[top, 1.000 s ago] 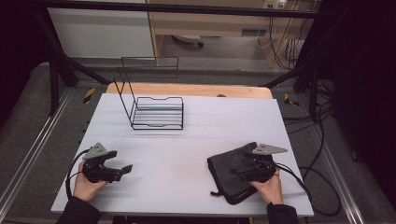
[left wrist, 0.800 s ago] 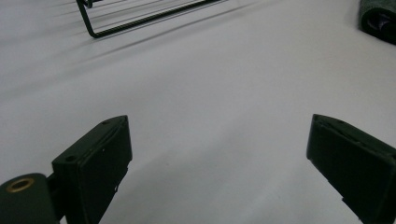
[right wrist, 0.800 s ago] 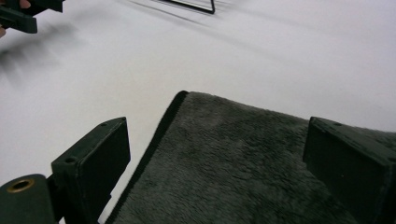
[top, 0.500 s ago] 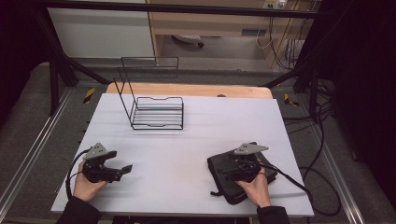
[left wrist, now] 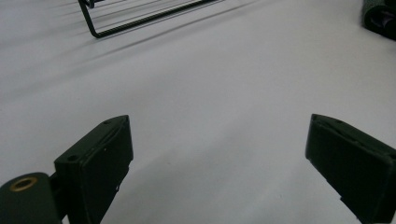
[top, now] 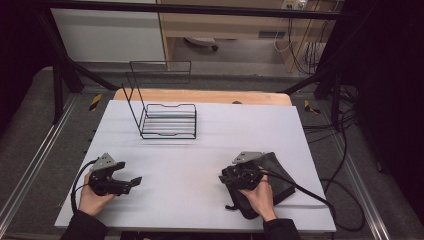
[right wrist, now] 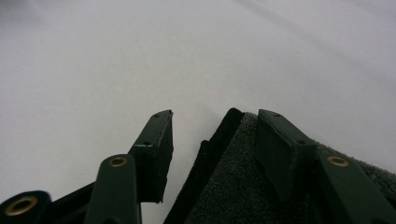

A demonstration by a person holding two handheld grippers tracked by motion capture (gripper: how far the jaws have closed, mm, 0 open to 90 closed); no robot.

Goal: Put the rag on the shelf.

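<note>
Since a second ago, we are seeing the right gripper (top: 231, 179) having slid left along the dark pouch (top: 272, 182) toward its left edge, while the left gripper (top: 131, 183) is staying put. In the right gripper view, the jaws are standing partly apart, straddling the pouch's edge (right wrist: 219, 158); whether they are touching the fabric is hard to make out. The left gripper view is showing widely spread jaws over the bare table (left wrist: 210, 93), holding nothing, with the wire rack (left wrist: 140, 18) cut off at the top.
</note>
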